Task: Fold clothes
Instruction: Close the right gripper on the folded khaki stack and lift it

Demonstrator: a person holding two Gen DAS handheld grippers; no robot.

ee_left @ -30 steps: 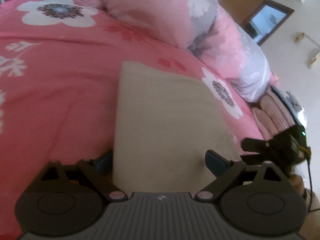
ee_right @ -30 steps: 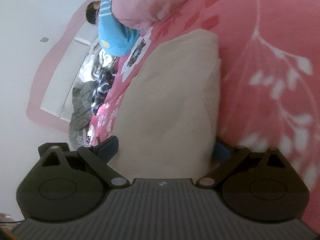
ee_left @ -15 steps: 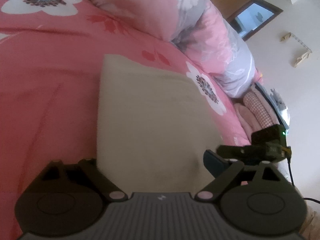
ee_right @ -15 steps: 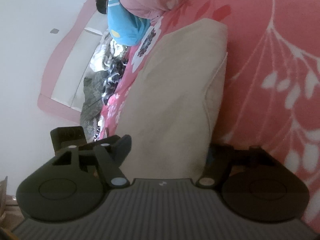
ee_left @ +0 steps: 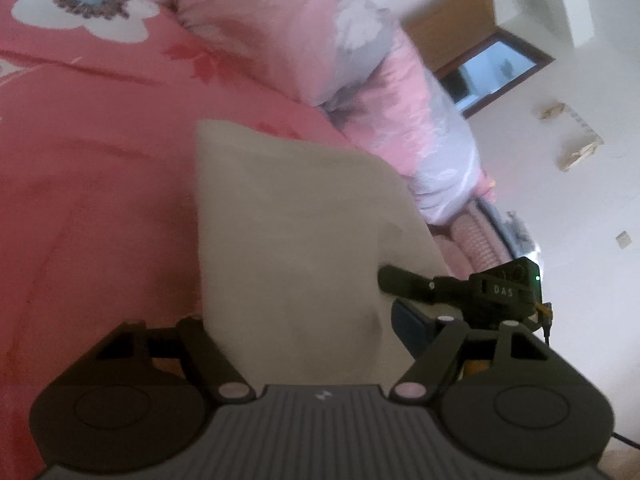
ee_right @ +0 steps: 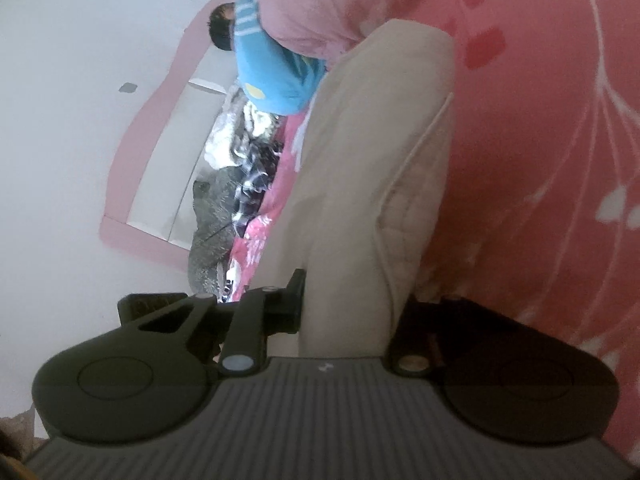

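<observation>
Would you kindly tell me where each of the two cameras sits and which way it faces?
Left wrist: sits on the left tongs, looking along them over the beige garment on the pink bedspread; right tongs enter from the right.
Right wrist: sits on the right tongs, rolled sideways, looking along the garment's folded edge toward a blue cushion.
Shared: garment and bedspread.

Bedspread (ee_left: 88,184) open along cloth's left edge; pink pillows (ee_left: 320,40) block far edge; right gripper (ee_left: 460,286) crowds right edge.
</observation>
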